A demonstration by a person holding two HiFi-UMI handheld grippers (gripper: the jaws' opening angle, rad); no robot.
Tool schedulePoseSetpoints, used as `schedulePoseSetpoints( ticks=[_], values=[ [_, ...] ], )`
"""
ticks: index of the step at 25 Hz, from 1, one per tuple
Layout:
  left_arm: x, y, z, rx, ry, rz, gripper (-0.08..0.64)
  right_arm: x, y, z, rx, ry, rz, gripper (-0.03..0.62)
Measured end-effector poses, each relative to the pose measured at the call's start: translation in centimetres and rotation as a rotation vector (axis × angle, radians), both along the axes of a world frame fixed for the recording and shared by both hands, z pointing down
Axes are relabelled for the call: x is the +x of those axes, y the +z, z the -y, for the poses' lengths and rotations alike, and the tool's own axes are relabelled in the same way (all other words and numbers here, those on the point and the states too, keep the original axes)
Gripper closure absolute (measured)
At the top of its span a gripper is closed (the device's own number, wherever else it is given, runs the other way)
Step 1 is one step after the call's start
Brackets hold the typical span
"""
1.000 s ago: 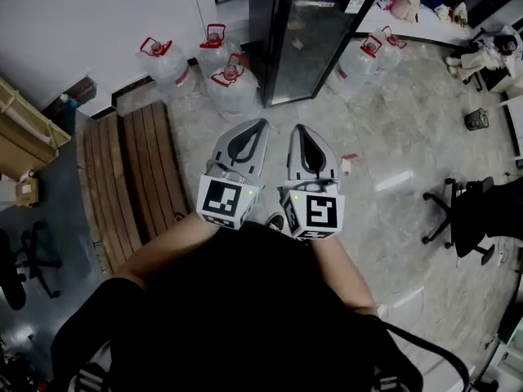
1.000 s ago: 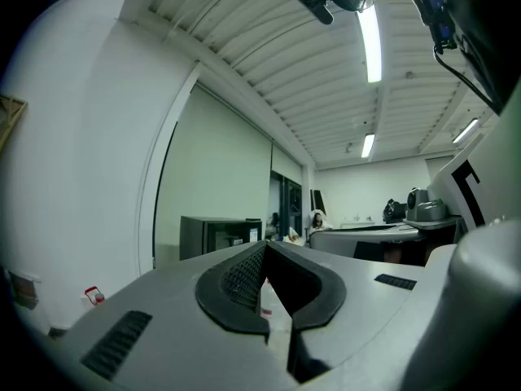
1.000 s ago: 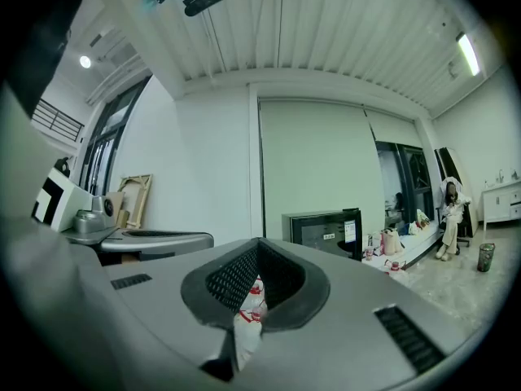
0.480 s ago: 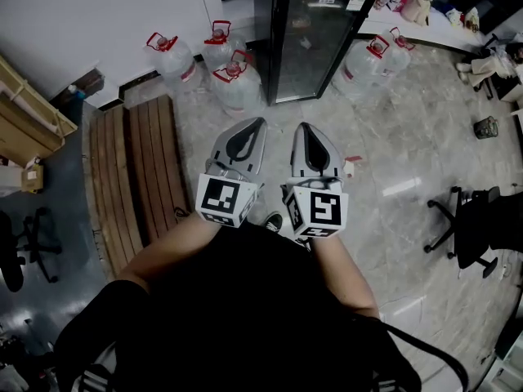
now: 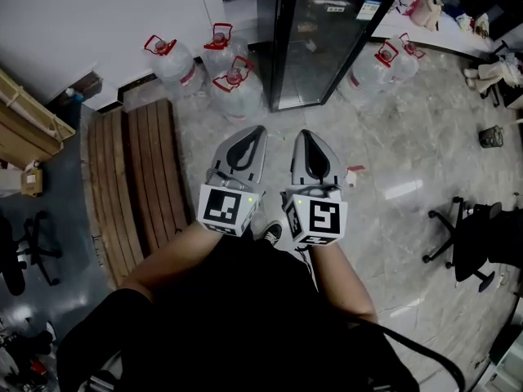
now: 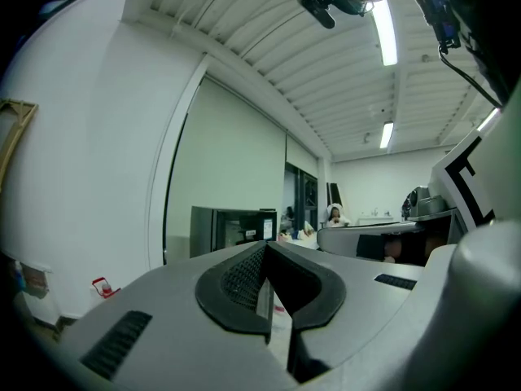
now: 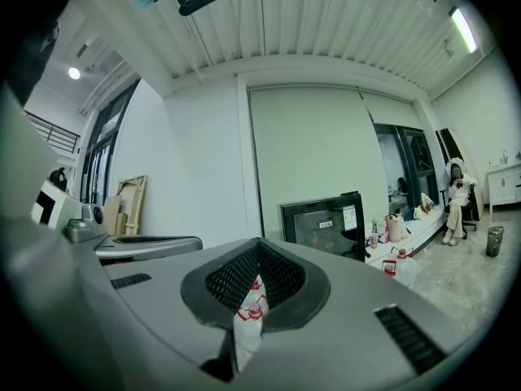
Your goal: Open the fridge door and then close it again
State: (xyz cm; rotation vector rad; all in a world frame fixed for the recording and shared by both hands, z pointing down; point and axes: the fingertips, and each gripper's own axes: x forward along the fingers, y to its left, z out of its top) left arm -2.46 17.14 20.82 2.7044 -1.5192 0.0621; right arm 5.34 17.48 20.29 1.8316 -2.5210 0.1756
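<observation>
The fridge (image 5: 315, 43) is a black cabinet with a glass door, standing ahead of me on the floor with its door closed. It also shows small in the left gripper view, fridge (image 6: 232, 226), and in the right gripper view, fridge (image 7: 326, 222). My left gripper (image 5: 252, 131) and right gripper (image 5: 302, 135) are held side by side at waist height, well short of the fridge. Both have their jaws together and hold nothing. The left gripper (image 6: 265, 251) and the right gripper (image 7: 259, 243) each show only a thin slit between the pads.
Several big water jugs with red caps stand on either side of the fridge, jugs (image 5: 235, 88) left and jugs (image 5: 384, 62) right. A wooden slatted pallet (image 5: 131, 178) lies at my left. A black office chair (image 5: 470, 235) stands at the right.
The fridge and jugs have slid slightly right and lower in the head view, as I step nearer. Both grippers keep the same pose, side by side and shut.
</observation>
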Motion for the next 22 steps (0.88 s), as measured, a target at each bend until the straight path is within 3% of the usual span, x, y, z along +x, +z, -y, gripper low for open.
schedulePoseSetpoints(
  ticks=[10,17,22],
  values=[
    [-1.5,1.1,14.4,0.022,0.086,-0.042,0.554,-2.7,1.6,13.7,-0.023,0.039,-0.002,0.577],
    [-2.6,4.2,21.9,-0.036,0.085,-0.051,0.554,-3.6,4.1,21.5,-0.048,0.075,0.01,0.577],
    [-1.3,7.3,26.3,-0.069,0.079,-0.038,0.554,-3.2,7.0,25.8,-0.064,0.068,0.005,0.577]
  ],
)
